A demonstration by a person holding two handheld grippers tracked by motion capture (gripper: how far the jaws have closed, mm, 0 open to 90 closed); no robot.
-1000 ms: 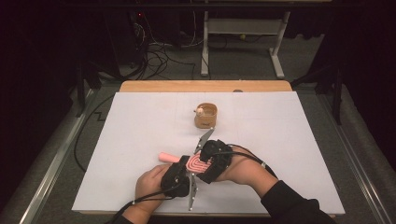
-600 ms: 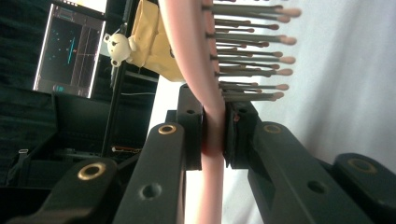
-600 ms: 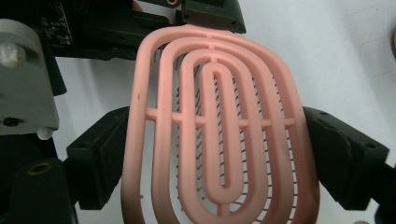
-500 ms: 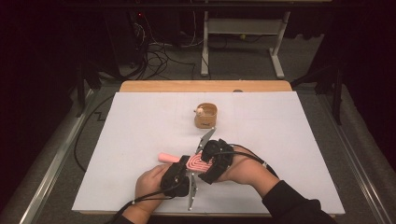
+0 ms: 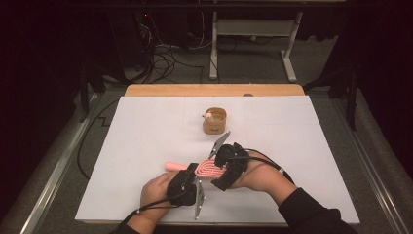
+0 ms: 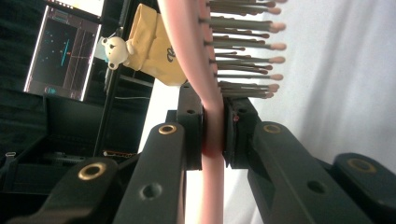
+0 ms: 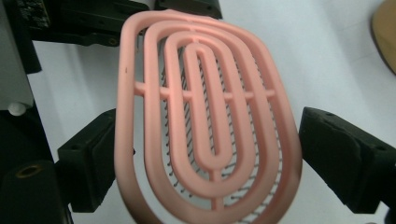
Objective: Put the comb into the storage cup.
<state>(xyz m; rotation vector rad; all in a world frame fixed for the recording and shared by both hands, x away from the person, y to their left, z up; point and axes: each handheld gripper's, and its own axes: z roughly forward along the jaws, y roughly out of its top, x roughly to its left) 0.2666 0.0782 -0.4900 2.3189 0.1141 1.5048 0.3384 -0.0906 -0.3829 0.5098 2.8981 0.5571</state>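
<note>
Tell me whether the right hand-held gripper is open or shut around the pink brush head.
Open. The right hand-held gripper has just been opening; its jaws flank the pink hairbrush head, gaps showing on both sides.

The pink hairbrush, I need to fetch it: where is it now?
In the high view the pink hairbrush is near the table's front edge, between the left gripper and right gripper.

Smooth pink plastic hairbrush [image 7: 205,116] over a matt white table [image 5: 146,136], wooden-edged.

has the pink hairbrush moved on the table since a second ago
No. In the high view the pink hairbrush sits at the same spot below the small wooden cup, held by the left hand-held gripper.
</note>
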